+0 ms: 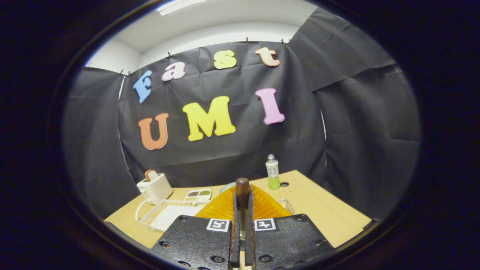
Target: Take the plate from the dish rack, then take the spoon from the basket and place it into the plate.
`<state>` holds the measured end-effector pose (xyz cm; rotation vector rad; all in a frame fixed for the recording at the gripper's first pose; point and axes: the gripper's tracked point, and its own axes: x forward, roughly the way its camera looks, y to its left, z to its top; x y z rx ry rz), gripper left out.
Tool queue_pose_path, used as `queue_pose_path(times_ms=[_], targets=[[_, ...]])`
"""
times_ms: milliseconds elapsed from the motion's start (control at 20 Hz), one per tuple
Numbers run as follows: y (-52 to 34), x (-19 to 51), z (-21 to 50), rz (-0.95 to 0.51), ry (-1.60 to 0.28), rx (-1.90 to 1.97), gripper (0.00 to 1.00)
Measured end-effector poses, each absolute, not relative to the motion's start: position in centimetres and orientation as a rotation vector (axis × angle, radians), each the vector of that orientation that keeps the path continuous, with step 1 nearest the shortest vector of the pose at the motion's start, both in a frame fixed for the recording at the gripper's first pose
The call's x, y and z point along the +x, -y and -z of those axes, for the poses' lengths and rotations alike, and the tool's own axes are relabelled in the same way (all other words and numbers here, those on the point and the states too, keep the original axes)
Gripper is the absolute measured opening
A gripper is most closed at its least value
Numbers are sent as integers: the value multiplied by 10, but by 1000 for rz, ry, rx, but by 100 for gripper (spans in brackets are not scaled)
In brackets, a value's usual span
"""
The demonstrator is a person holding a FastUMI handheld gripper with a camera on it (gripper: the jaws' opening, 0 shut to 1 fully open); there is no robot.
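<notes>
My gripper [242, 204] is shut on the spoon [242, 184], whose brown wooden handle stands up between the fingertips. The spoon's bowl is hidden below the fingers. Just beyond and under the fingers lies the orange ribbed plate [221, 208] on the wooden table [330, 213]. Left of the plate sits the white wire dish rack [157, 212]. I cannot make out the basket for certain; a clear wire edge [287, 205] shows at the plate's right side.
A white toaster [154, 187] with bread in it stands at the table's far left. A small divided dish [198, 194] lies behind the rack. Beyond the plate, a bottle [273, 172] of green liquid stands near the wall. A pale rim [227, 186] peeks out behind the plate.
</notes>
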<state>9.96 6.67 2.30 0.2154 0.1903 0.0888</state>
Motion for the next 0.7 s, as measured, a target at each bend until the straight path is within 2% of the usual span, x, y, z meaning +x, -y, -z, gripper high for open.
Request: queue_pose_path(times_ms=[350, 700], targets=[[-135, 80, 52, -174, -328, 323, 10], [-175, 62, 98, -200, -400, 482, 11]])
